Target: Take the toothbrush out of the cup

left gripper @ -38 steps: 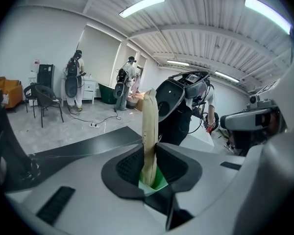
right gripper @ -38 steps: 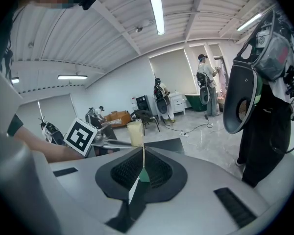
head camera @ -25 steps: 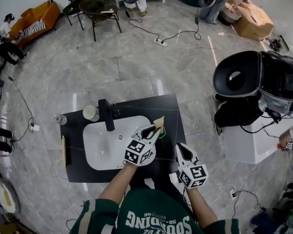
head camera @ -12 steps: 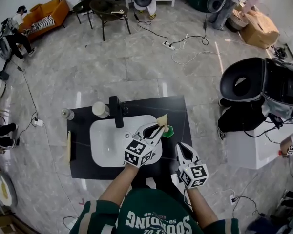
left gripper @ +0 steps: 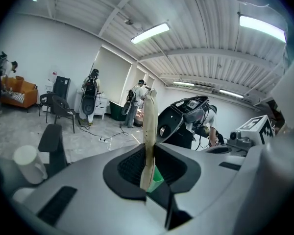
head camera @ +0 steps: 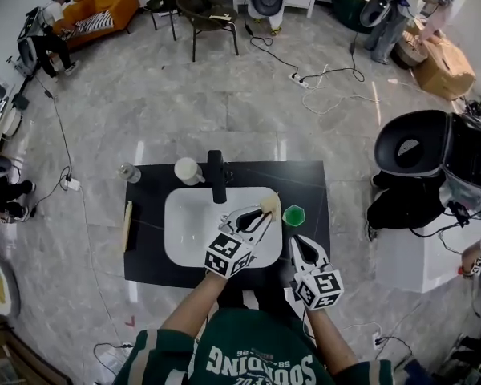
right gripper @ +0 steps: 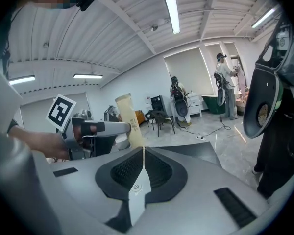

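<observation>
The left claw [head camera: 260, 216] is clamped on the toothbrush [head camera: 267, 205], a flat beige strip. In the left gripper view the two jaws press on its lower part from either side, and the strip [left gripper: 149, 126] stands nearly upright, rising well above them. The toothbrush is out of the green cup [head camera: 293, 214]. From the head view it is held over the right edge of the sink [head camera: 184, 231], with the green cup just beside it to the right, standing on the black table [head camera: 313, 183]. In the left gripper view a bit of the green cup [left gripper: 158, 178] shows behind the strip's lower end.

The right claw [head camera: 299, 245] is closed and empty, its jaws [right gripper: 141, 156] meeting with nothing between them. It hangs near the table's front edge, below the green cup in the head view and apart from it.

A black faucet [head camera: 216, 176] stands at the back of the sink. A white cup [head camera: 187, 170] is just left of it, and a small bottle [head camera: 129, 172] stands near the table's back left corner.
</observation>
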